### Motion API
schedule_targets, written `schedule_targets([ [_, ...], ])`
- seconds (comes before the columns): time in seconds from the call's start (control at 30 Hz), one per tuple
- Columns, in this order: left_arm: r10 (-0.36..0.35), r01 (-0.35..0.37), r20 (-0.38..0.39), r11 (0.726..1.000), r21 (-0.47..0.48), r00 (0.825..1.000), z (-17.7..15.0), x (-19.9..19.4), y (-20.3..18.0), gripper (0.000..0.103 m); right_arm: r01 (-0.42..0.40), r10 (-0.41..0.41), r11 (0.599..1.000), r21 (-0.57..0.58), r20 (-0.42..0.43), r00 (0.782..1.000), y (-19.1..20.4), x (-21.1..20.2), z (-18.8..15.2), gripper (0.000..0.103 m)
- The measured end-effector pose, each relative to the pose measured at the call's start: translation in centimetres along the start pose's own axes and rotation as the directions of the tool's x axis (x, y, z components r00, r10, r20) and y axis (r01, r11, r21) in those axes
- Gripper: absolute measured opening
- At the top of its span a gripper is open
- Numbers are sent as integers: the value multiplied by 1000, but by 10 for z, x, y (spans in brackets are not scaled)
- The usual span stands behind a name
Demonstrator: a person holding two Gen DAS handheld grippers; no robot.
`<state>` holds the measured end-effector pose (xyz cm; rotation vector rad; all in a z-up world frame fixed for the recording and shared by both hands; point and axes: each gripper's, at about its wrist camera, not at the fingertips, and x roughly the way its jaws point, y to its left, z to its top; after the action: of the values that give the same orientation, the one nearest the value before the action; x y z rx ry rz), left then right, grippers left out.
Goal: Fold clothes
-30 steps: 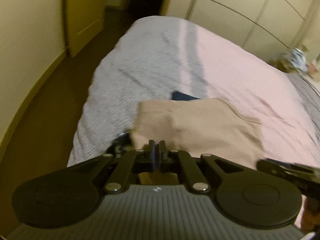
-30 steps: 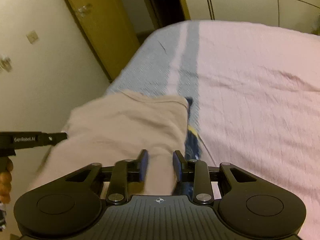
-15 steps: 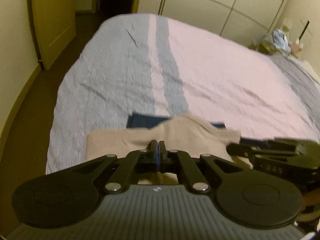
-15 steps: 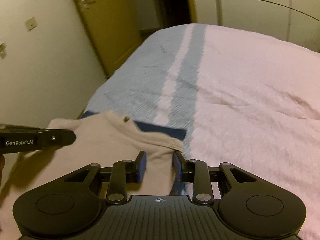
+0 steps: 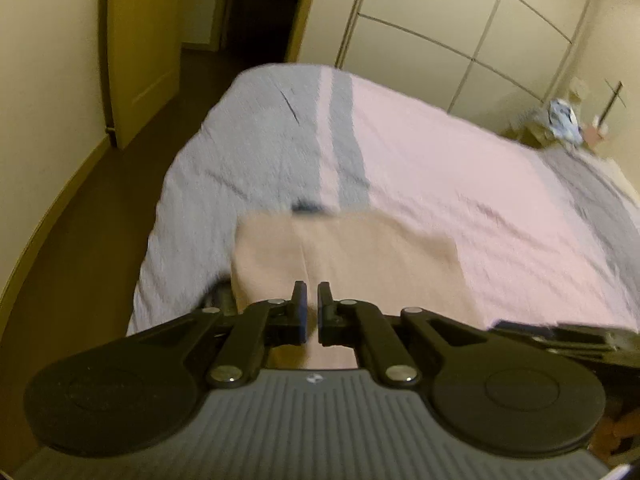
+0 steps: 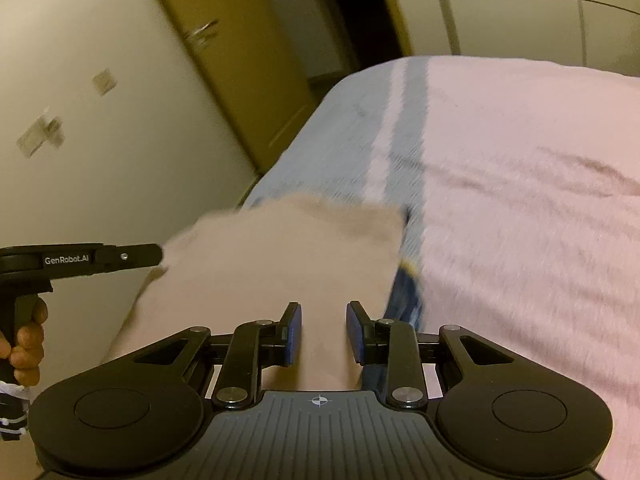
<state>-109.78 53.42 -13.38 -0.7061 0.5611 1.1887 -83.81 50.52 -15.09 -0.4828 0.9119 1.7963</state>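
Beige garment (image 5: 348,264) stretches lengthwise away from both claws, left claw (image 5: 312,308) slightly parted, right claw (image 6: 322,330) spread.

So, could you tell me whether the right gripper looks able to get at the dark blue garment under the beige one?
Probably yes: the right gripper is open, and the dark blue garment shows uncovered just beside the beige garment, right of the fingers, with nothing in between.

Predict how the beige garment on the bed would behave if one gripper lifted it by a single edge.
The beige garment would probably droop and unfold, since it lies soft and flat in loose layers on the bed. It looks thin, so likely light. It may drag the dark blue garment under it.
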Motion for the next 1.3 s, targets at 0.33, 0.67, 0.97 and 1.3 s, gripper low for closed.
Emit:
schedule_targets([
  [0.33,90,-92,-50,995,-38,995,-44,-36,-1,3,70,-75,990,-126,-34,997,35,-26,-41,30],
  [0.67,226,-236,-182,971,-37,957,-60,-73,-36,6,64,-80,995,-75,-233,969,42,-45,-65,30],
  [0.97,274,-280,-150,960,-19,950,-65,-127,-84,32,57,-64,998,-35,-210,976,60,-98,-64,59],
  [1.3,353,-356,-118,934,-6,928,-76,-175,-125,45,87,-103,992,-92,-184,978,77,-141,-75,59],
])
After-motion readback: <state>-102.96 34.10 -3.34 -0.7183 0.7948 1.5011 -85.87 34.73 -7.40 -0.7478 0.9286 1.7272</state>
